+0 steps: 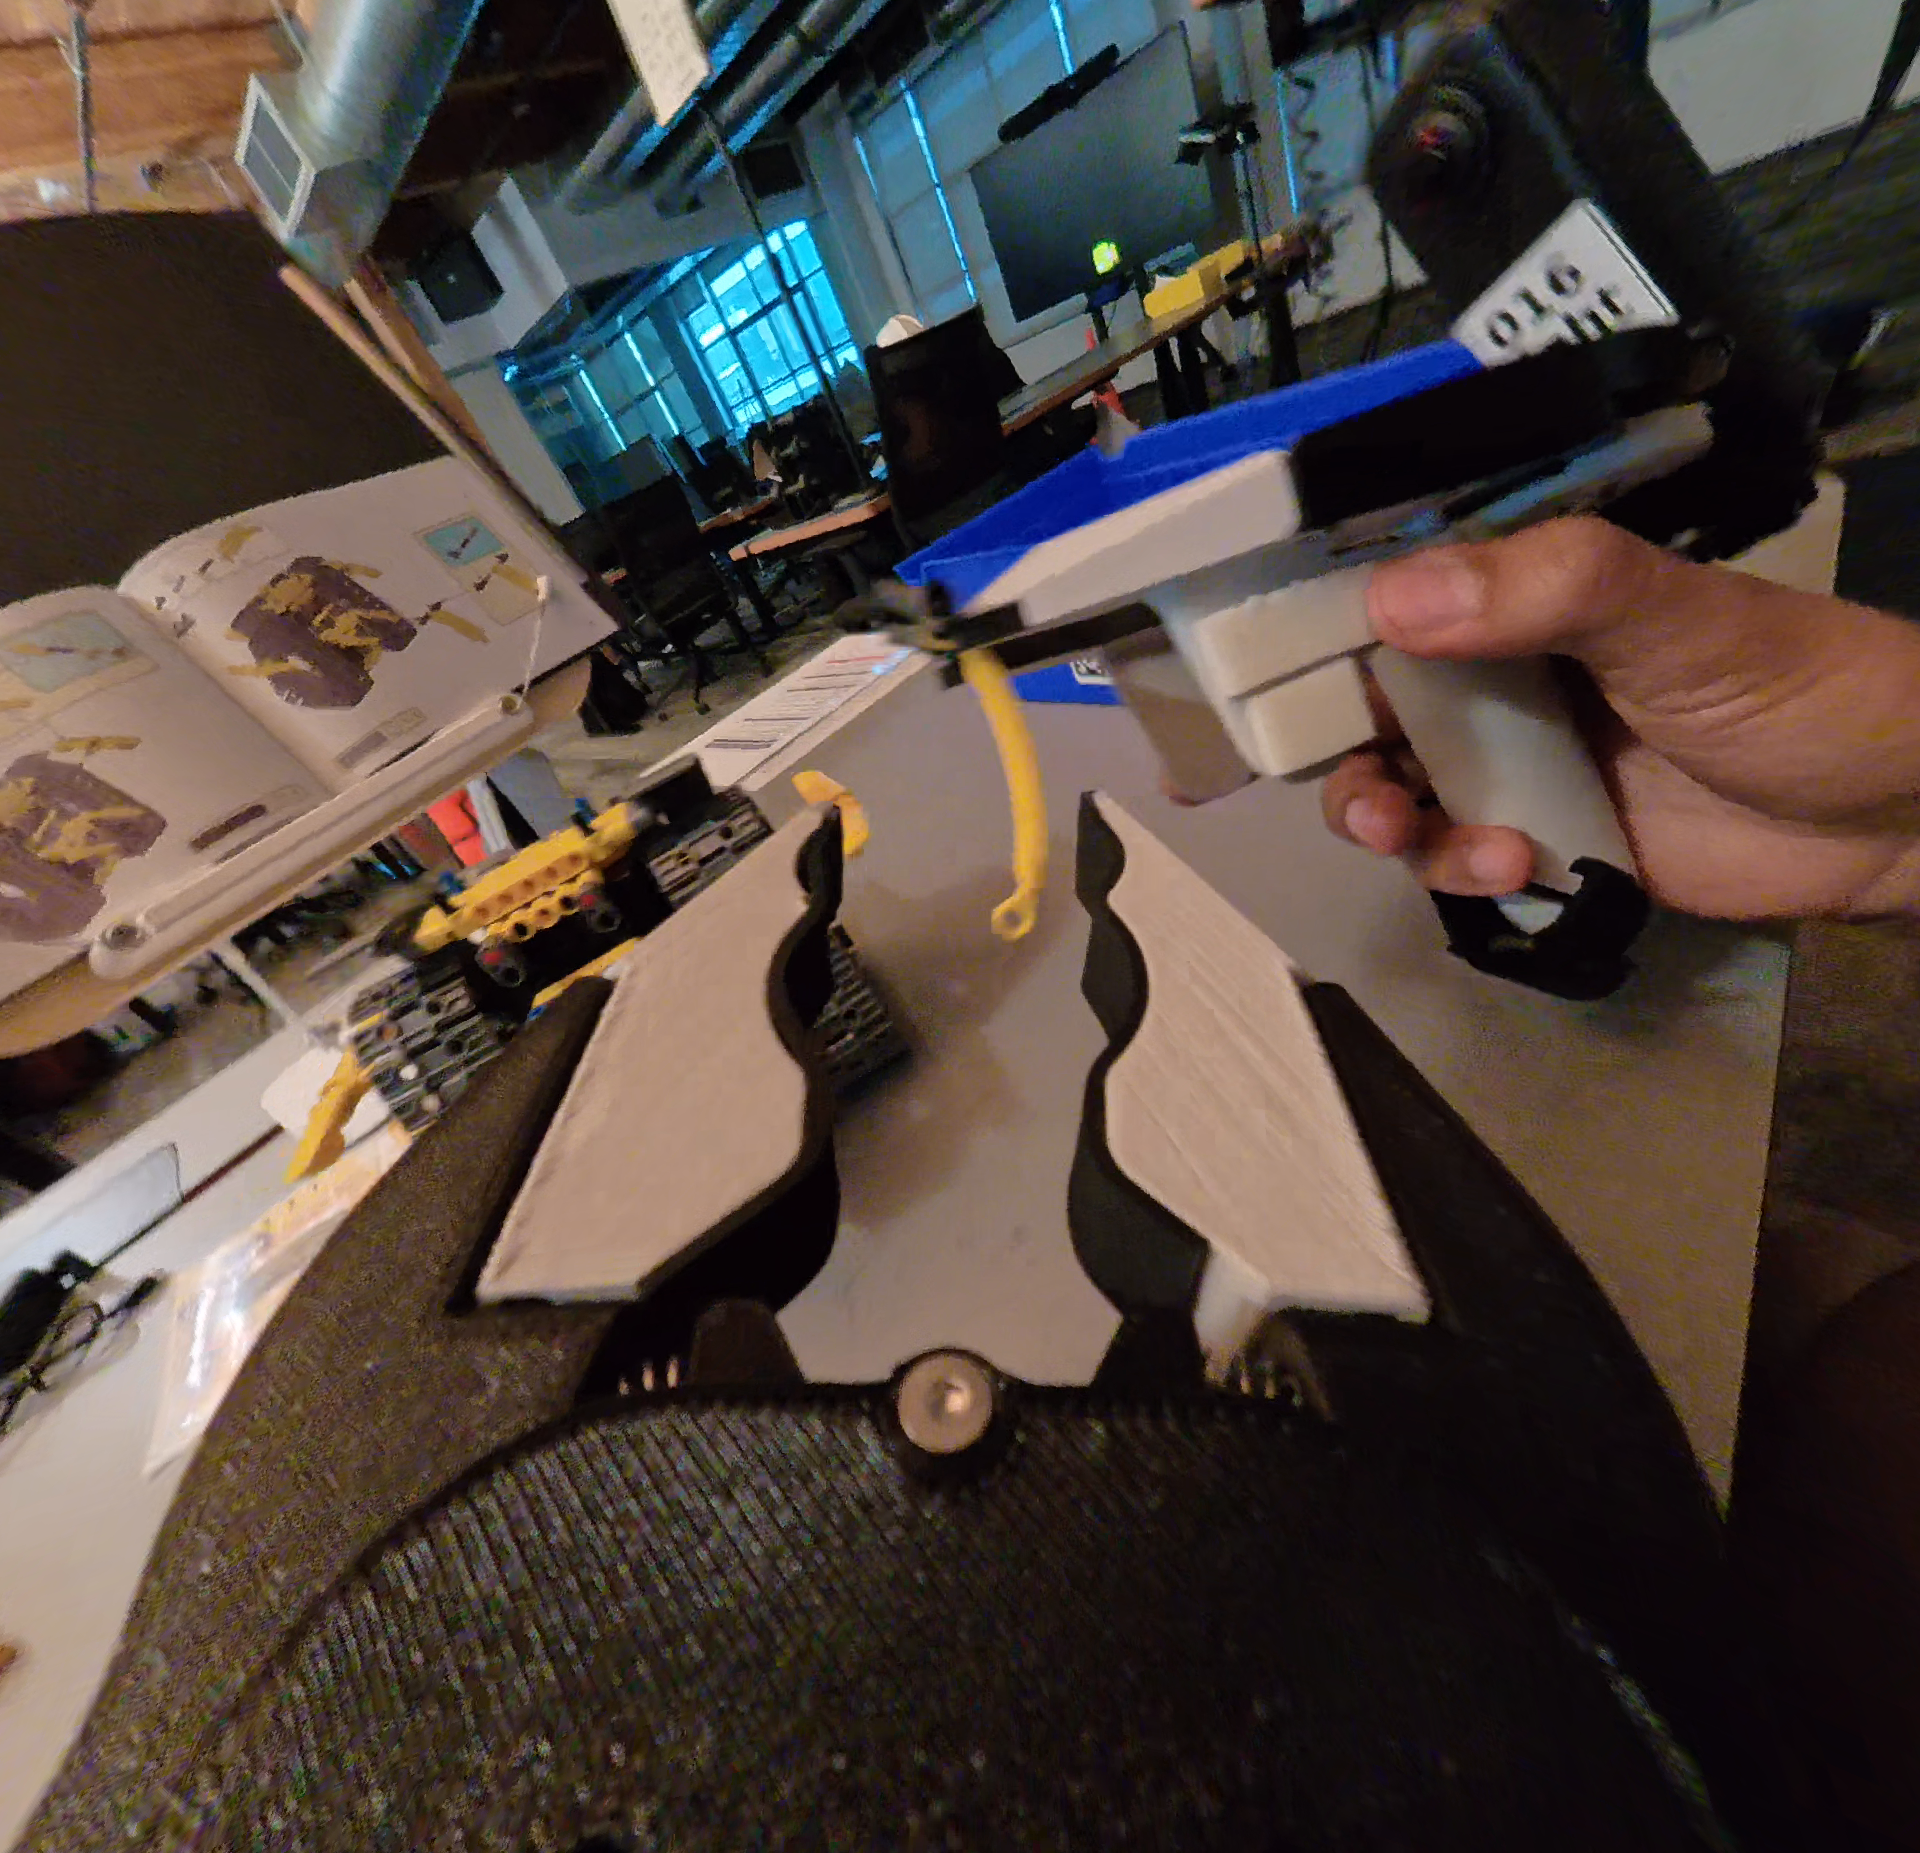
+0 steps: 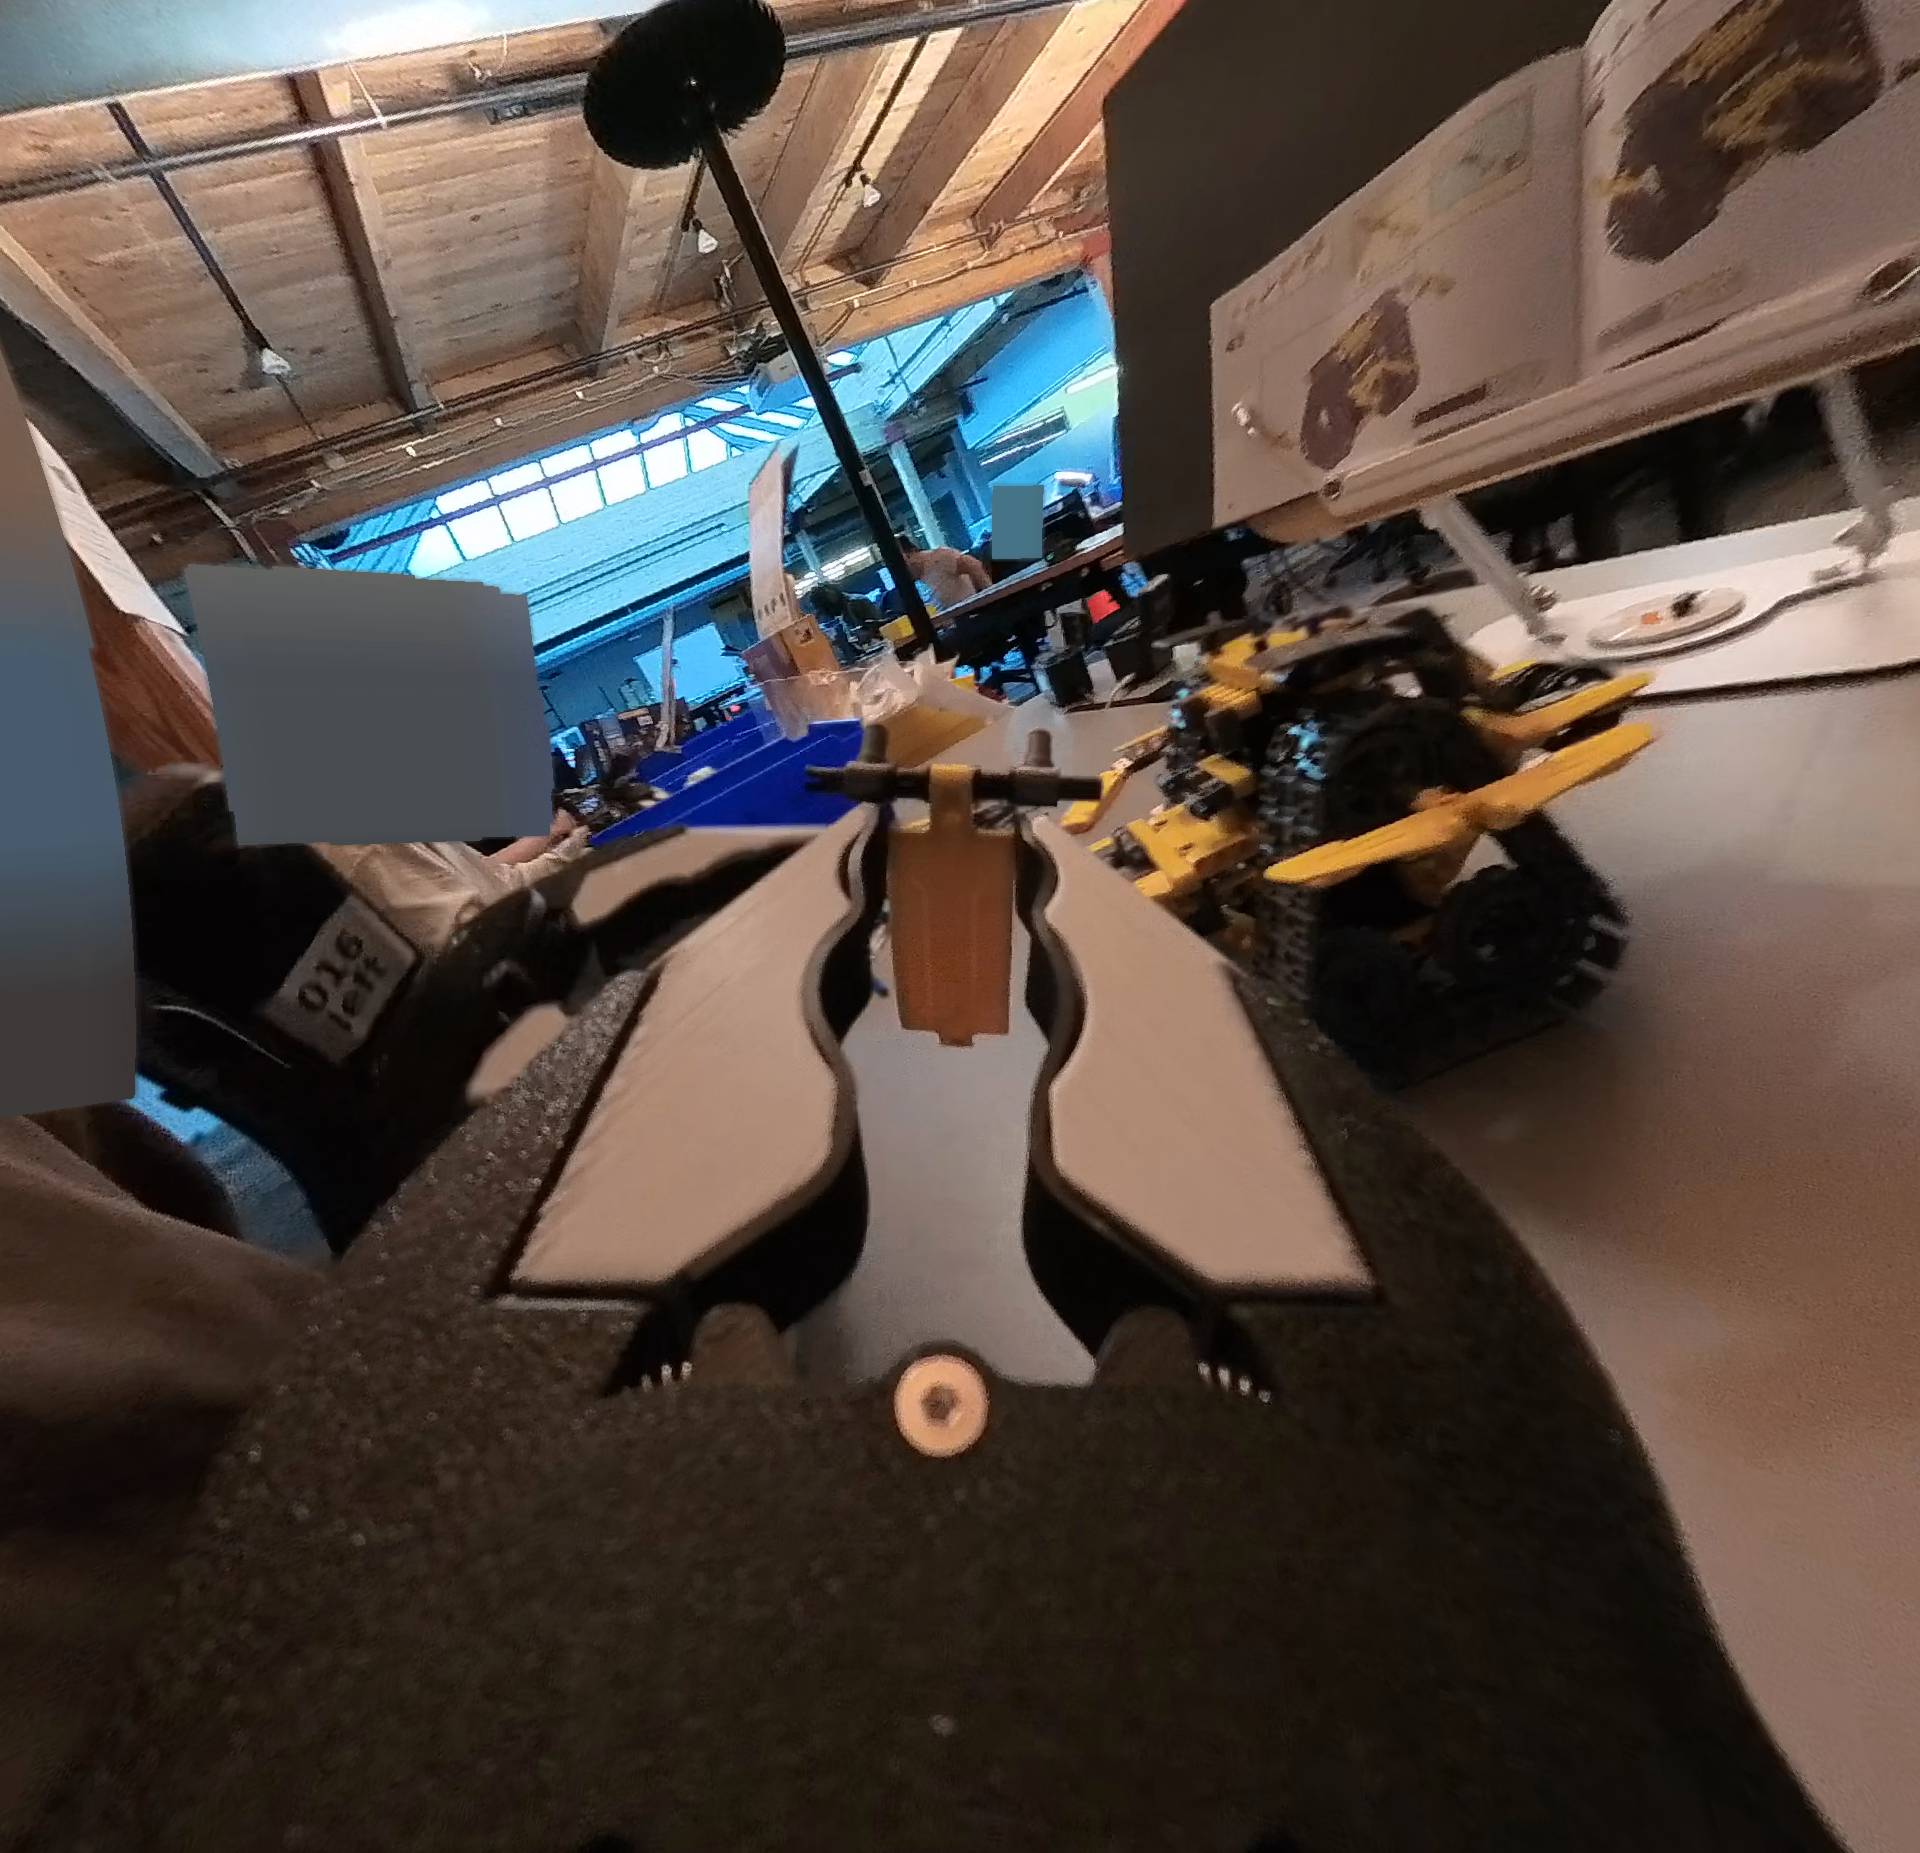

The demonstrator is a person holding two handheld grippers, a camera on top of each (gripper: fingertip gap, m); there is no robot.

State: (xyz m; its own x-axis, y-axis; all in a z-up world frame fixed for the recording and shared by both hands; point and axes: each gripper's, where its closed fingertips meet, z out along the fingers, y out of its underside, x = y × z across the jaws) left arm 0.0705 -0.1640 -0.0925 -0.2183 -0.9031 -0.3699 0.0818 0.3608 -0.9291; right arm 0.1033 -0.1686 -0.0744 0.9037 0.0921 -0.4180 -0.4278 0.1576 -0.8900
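Note:
My right gripper point(image 2: 951, 829) is shut on a yellow curved panel piece point(image 2: 951, 936) with a black axle bar point(image 2: 956, 780) across its top. In the left wrist view a hand holds that gripper point(image 1: 935, 640) at the upper right, and the yellow piece point(image 1: 1013, 795) hangs from it above the grey table point(image 1: 1455, 1128). My left gripper point(image 1: 961, 816) is open and empty, its tips just short of the hanging piece. A yellow and black tracked model vehicle point(image 1: 561, 930) stands on the table to its left. The vehicle also shows in the right wrist view point(image 2: 1403, 847).
An open instruction booklet point(image 1: 239, 681) rests on a raised stand above the vehicle and also shows in the right wrist view point(image 2: 1558, 245). A blue bin point(image 1: 1143, 473) sits behind the right gripper. The left gripper's body point(image 2: 343, 972) is at the left. Clear bags point(image 1: 239, 1315) lie at the table's left. One gripper's finger ends stand about 4 cm off the other's.

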